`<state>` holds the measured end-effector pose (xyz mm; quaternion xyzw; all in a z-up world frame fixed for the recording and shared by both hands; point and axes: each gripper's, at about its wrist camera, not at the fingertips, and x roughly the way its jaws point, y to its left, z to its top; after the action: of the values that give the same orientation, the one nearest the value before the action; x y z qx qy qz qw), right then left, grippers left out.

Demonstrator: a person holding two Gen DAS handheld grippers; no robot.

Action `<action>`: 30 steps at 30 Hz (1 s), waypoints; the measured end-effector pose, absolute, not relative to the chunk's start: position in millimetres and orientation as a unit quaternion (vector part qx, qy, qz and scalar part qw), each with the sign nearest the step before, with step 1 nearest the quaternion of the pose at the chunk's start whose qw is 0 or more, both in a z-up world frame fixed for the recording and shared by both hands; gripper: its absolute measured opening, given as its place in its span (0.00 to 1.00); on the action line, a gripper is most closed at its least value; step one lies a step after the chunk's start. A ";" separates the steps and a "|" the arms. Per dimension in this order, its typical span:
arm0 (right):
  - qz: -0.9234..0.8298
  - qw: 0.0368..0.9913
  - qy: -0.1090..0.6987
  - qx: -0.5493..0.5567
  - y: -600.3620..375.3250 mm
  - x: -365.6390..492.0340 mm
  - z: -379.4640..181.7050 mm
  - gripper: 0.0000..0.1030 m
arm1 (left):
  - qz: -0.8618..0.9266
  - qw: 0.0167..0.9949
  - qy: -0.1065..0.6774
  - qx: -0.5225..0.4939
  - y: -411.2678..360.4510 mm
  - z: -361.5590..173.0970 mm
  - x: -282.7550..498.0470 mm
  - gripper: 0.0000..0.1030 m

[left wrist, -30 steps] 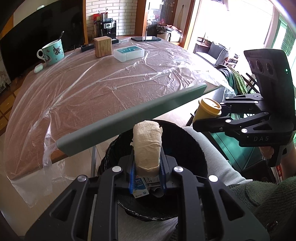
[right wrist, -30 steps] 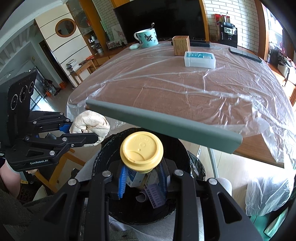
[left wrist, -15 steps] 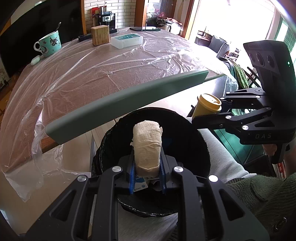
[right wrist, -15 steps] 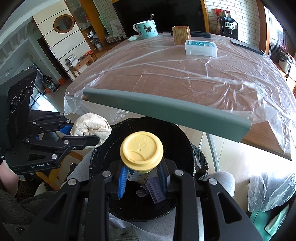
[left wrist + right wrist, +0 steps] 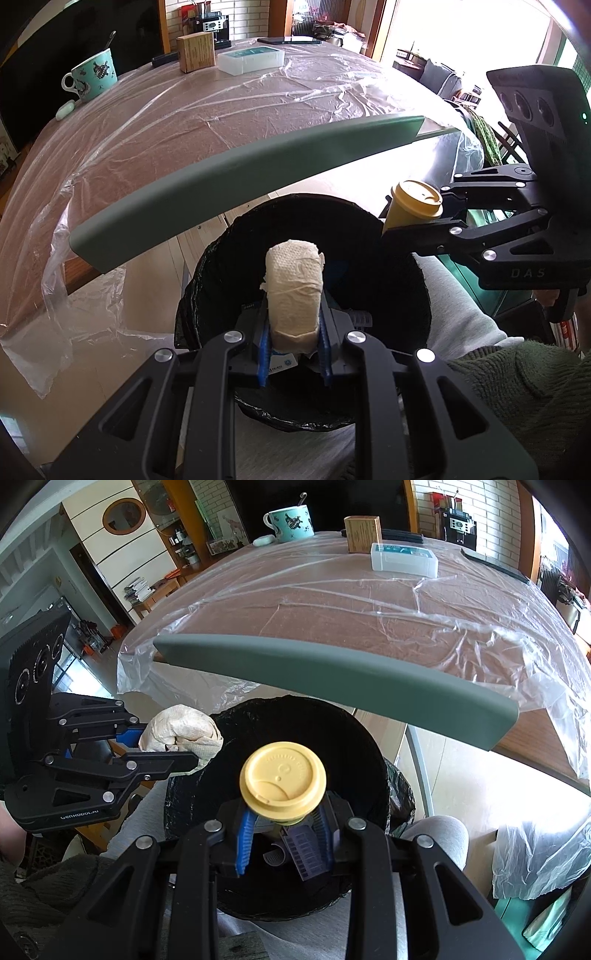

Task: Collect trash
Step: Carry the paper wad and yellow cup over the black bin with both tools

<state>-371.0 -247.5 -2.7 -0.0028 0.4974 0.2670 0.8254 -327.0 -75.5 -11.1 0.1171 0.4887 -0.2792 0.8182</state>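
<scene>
My left gripper (image 5: 293, 317) is shut on a crumpled paper towel (image 5: 293, 291), held over the mouth of a black-lined trash bin (image 5: 229, 266). My right gripper (image 5: 282, 816) is shut on a yellow paper cup with a yellow lid (image 5: 282, 777), which hangs above the same bin (image 5: 354, 746). In the left wrist view the right gripper (image 5: 417, 218) and the cup (image 5: 412, 205) are at the bin's right rim. In the right wrist view the left gripper (image 5: 177, 746) and the towel (image 5: 181, 731) are at its left rim. Packaging scraps lie inside the bin.
The bin stands on the floor under a grey-green table edge guard (image 5: 332, 672). The plastic-covered table (image 5: 184, 122) carries a teal mug (image 5: 94, 74), a wooden block (image 5: 195, 50) and a clear box (image 5: 251, 59) at its far end. The person's grey-clad knee (image 5: 436, 834) is beside the bin.
Both grippers have sunk toward the bin's mouth with their loads still held. The bin fills more of each view and the table has slid upward.
</scene>
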 end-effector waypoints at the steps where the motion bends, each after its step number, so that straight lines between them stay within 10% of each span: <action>1: 0.266 0.825 0.498 -0.004 -247.3 -371.5 -3.3 0.28 | -0.279 0.818 0.490 0.118 -75.6 -12.4 -326.8 0.22; 30: 0.243 0.815 0.525 -0.026 -234.7 -366.4 -40.7 0.28 | -0.254 0.798 0.527 0.143 -84.6 -53.8 -311.5 0.22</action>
<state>-366.4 -234.7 -40.7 -0.0260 0.5247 0.2430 0.8154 -311.5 -84.6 -53.8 0.1429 0.5271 -0.2541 0.7982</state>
